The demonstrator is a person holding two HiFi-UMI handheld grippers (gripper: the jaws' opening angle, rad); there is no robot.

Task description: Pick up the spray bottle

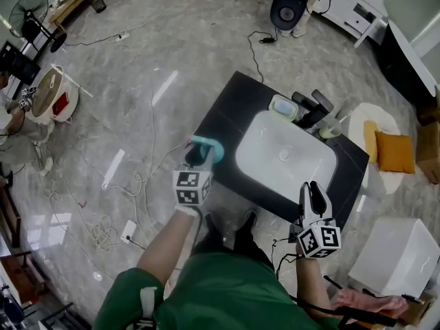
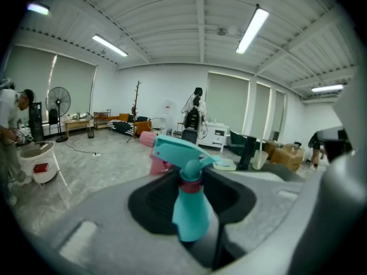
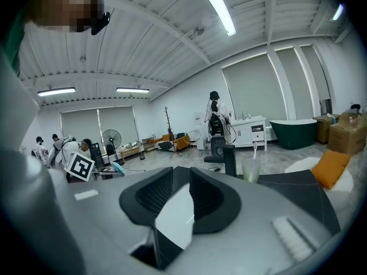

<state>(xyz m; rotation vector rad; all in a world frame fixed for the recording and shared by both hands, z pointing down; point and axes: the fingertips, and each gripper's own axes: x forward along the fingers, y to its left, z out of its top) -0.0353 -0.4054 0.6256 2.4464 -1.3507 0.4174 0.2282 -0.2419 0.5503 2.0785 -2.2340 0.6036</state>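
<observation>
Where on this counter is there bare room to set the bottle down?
Bare black counter lies left of the sink, beyond the spray bottle, and along the sink's right side. Crowded behind the sink: dish, faucet, cup.

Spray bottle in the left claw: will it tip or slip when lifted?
Probably top-heavy: the bottle carries a wide trigger head above a narrow body, so it may swing. Smooth tapered plastic could slip in the left claw. It is opaque, so fill and weight are unclear.
</observation>
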